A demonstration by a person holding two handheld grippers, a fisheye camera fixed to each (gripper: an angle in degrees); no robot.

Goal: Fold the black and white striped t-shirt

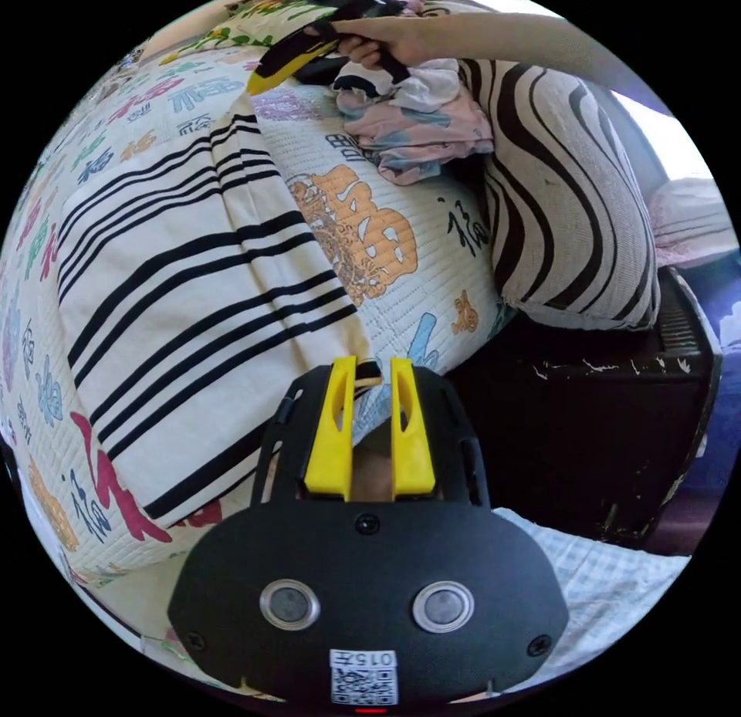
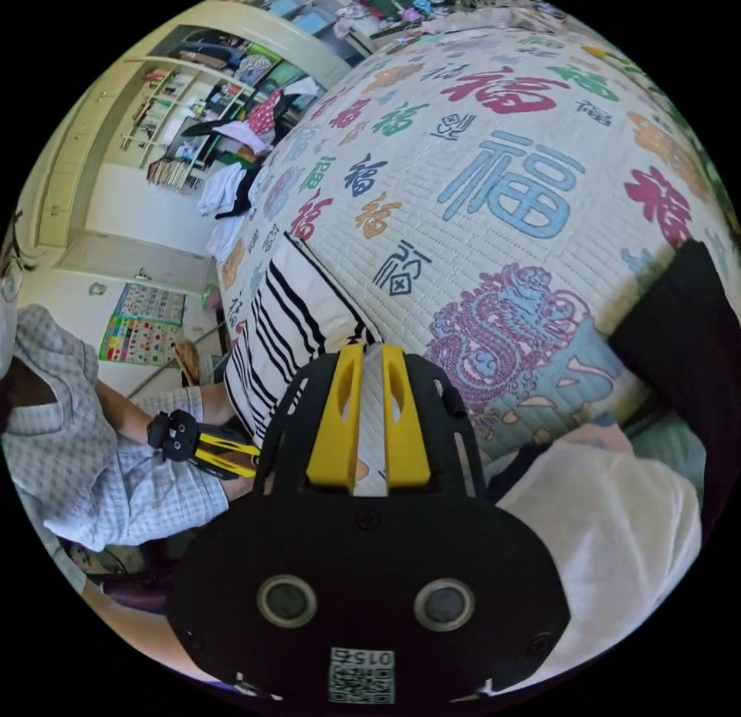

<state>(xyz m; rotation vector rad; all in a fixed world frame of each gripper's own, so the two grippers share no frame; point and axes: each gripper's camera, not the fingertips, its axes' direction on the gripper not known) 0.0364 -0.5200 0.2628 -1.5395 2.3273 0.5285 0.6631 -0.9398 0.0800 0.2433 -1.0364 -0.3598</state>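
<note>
Jaws of the left gripper (image 1: 372,381), low centre in the left gripper view, stand narrow, pinching a corner of the cream, black-striped cotton t-shirt (image 1: 185,285). It lies flat on the quilted, character-printed bedspread (image 1: 401,246), its long axis running toward upper left. At top, the right gripper (image 1: 258,80) touches the shirt's far edge. In the right gripper view, its jaws nip that hem (image 2: 369,362); shelves (image 2: 193,115) stand beyond.
</note>
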